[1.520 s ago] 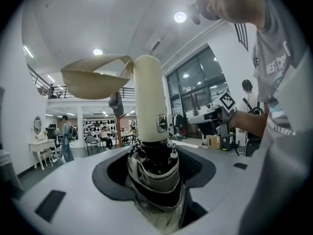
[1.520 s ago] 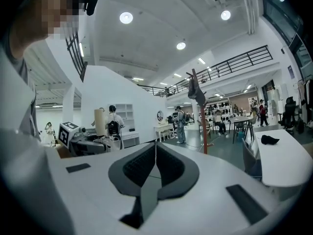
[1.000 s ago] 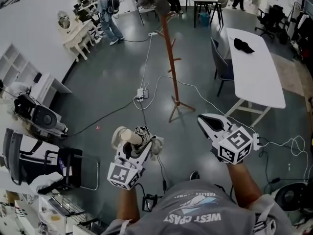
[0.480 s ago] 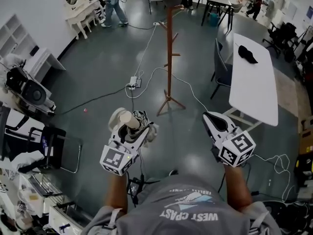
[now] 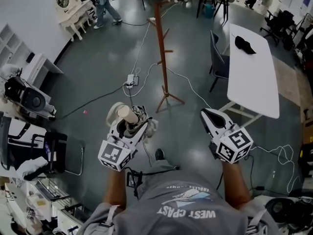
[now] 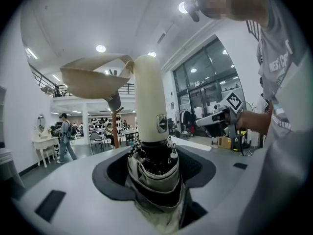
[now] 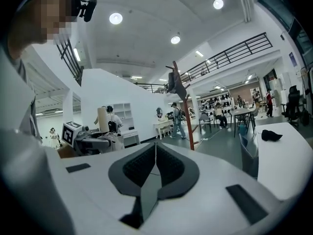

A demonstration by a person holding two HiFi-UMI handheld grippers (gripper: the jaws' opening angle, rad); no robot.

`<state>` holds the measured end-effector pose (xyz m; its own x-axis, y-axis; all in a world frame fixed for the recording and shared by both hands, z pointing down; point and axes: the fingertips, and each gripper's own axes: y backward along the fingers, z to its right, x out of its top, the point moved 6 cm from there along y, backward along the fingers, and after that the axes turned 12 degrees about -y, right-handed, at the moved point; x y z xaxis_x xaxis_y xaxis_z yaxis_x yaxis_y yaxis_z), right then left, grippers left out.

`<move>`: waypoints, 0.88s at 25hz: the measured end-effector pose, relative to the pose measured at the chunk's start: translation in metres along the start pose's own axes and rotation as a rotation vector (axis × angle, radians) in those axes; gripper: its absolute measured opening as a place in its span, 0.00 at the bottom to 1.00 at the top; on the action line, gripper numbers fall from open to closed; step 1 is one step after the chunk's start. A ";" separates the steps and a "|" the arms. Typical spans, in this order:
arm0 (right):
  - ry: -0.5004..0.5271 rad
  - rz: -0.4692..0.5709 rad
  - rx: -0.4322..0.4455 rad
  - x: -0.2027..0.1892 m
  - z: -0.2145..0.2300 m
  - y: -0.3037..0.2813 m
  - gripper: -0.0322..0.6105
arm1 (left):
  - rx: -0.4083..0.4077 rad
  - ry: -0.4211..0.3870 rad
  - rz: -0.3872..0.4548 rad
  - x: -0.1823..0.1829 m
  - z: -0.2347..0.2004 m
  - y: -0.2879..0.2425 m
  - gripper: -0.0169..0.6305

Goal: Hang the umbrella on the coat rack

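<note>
A large open-plan office or lab hall is shown. Its grey polished floor (image 5: 98, 58) is crossed by loose cables (image 5: 145, 43) and a power strip (image 5: 131, 79). A long white desk (image 5: 254, 82) with a chair (image 5: 218, 65) is seen at two o'clock, a wooden coat rack (image 5: 162, 53) at twelve and white shelving (image 5: 19, 65) at ten. A railed mezzanine (image 7: 234, 50) and recessed ceiling lights (image 7: 116, 18) are seen overhead.

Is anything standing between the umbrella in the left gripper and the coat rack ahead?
Nothing upright shows between them. The umbrella faces open floor up to the coat rack; only cables and a power strip lie on it.
</note>
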<state>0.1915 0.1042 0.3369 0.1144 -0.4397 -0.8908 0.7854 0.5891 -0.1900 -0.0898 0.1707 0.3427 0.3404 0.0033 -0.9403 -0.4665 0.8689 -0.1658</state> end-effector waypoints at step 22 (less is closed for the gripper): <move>-0.062 0.022 -0.142 0.021 0.035 -0.075 0.10 | -0.141 -0.005 0.018 -0.014 -0.094 -0.089 0.42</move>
<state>0.1566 0.0275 0.3470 0.1717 -0.4643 -0.8689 0.6891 0.6869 -0.2309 -0.1300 0.0462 0.3429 0.3348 0.0214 -0.9421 -0.5825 0.7905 -0.1890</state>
